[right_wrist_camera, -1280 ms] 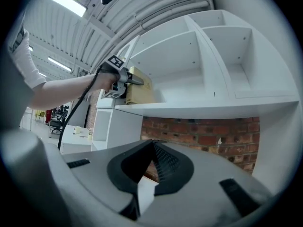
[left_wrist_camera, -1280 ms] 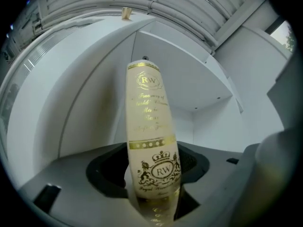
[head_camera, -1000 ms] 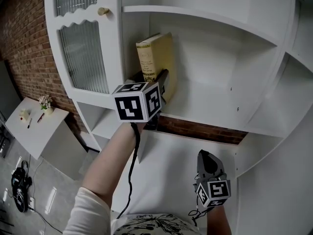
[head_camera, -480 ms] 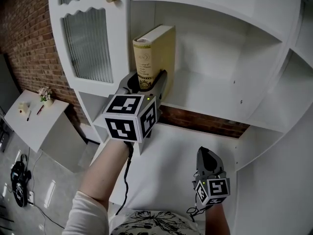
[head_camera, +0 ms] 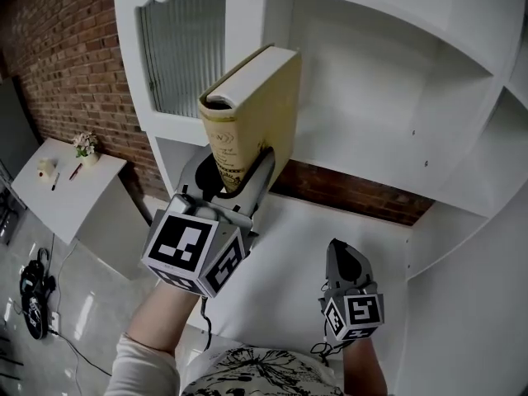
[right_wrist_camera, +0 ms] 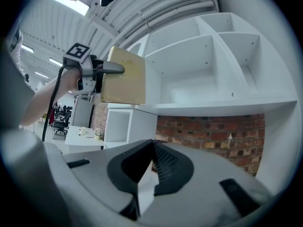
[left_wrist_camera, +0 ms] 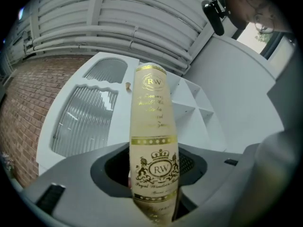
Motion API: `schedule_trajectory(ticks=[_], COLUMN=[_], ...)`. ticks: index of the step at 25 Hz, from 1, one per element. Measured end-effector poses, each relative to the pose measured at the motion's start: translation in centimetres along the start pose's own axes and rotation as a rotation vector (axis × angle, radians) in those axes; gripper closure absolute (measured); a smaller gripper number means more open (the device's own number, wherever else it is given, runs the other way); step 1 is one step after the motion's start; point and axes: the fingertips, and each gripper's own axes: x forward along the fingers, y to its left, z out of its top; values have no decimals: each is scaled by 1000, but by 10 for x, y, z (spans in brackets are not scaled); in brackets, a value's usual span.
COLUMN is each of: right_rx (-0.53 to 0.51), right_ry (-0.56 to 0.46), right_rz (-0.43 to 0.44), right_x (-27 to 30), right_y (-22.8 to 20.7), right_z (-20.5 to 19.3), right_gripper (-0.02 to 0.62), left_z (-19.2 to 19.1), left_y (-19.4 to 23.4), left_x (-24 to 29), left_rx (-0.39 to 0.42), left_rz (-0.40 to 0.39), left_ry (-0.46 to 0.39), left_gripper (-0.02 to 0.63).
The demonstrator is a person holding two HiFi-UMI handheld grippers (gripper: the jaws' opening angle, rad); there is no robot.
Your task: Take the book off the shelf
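The book (head_camera: 256, 106) is in my left gripper (head_camera: 235, 170), whose jaws are clamped on the lower end of its cream spine, one on each cover. The gilt crest and the letters RW show right between them in the left gripper view. The book stands spine towards me, its top tipped away, held in the air in front of the white shelf unit (head_camera: 371, 159), and I cannot see any part of it touching a board. Just to its left is the unit's ribbed-glass door (head_camera: 181, 52). My right gripper (head_camera: 345, 258) hangs low and well apart from the book, its jaws closed together on nothing. A brick wall (head_camera: 74, 64) runs behind, with a small white table (head_camera: 70, 200) below left.
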Motion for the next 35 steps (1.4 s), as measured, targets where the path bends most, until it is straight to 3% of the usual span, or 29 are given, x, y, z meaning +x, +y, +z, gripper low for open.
schedule_trajectory(ticks=[4, 8, 14, 22, 27, 35], right_rx=[11, 18, 27, 24, 63, 20], right_ry=[-4, -11, -34, -33, -41, -35], right_rz=[4, 1, -29, -92, -104, -44], right_x=[-1, -2, -10, -20, -23, -13], right_y=[25, 48, 69, 64, 59, 73], right_z=[-2, -5, -8, -21, -28, -28], right_gripper=[592, 592, 592, 592, 592, 592], left_z=[-17, -38, -121, -215, -240, -231], left_y=[3, 9, 13, 19, 13, 12], left_x=[-37, -66, -106, -127, -127, -114], left_rx=[8, 20, 51, -11, -33, 7], left_rz=[-17, -30, -22, -32, -39, -38], left_ry=[0, -72, 55, 158, 190, 158], left_gripper=[385, 386, 385, 387, 387, 387])
